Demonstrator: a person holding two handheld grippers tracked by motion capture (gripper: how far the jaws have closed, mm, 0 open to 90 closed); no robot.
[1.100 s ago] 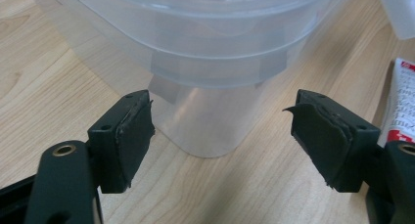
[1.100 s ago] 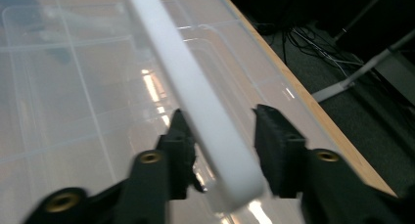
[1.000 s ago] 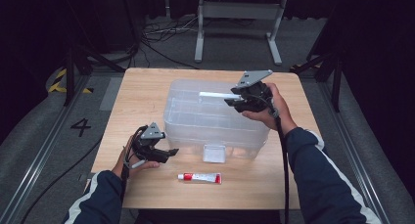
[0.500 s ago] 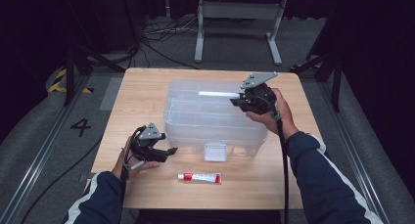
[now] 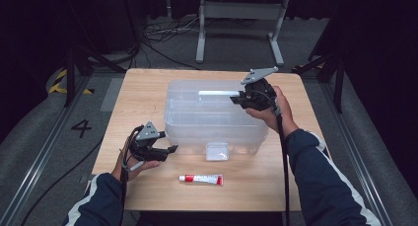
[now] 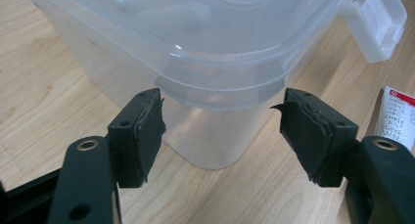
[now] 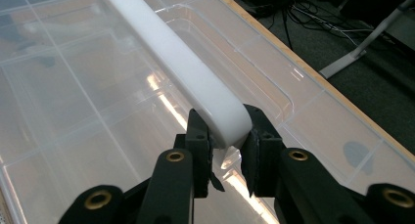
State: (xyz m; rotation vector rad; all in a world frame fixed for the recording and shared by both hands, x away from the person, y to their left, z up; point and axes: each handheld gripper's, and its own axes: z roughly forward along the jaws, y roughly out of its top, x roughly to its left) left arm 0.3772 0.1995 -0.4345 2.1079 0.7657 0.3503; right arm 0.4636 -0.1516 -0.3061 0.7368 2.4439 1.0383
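One clear lidded bin (image 5: pixel 212 117) stands on the bench (image 5: pixel 148 93); contents unclear. My right gripper (image 7: pixel 226 145) has just clamped its white handle (image 7: pixel 181 62); my left gripper (image 6: pixel 222 136) is released. One tube (image 5: pixel 201 179).

- A lab or recording studio, not a home: dark surroundings on all sides of a single lit wooden table (image 5: pixel 148 93).
- Beyond the fingers, at the far side, stands a grey metal stand (image 5: pixel 240 18) with loose cables (image 5: pixel 162 31) on the carpeted floor (image 5: pixel 44 137).
- Left of the fingers, floor rails (image 5: pixel 42 152), a painted number 4 (image 5: pixel 81 128) and yellow-black hazard tape (image 5: pixel 61 80) mark out a test station.
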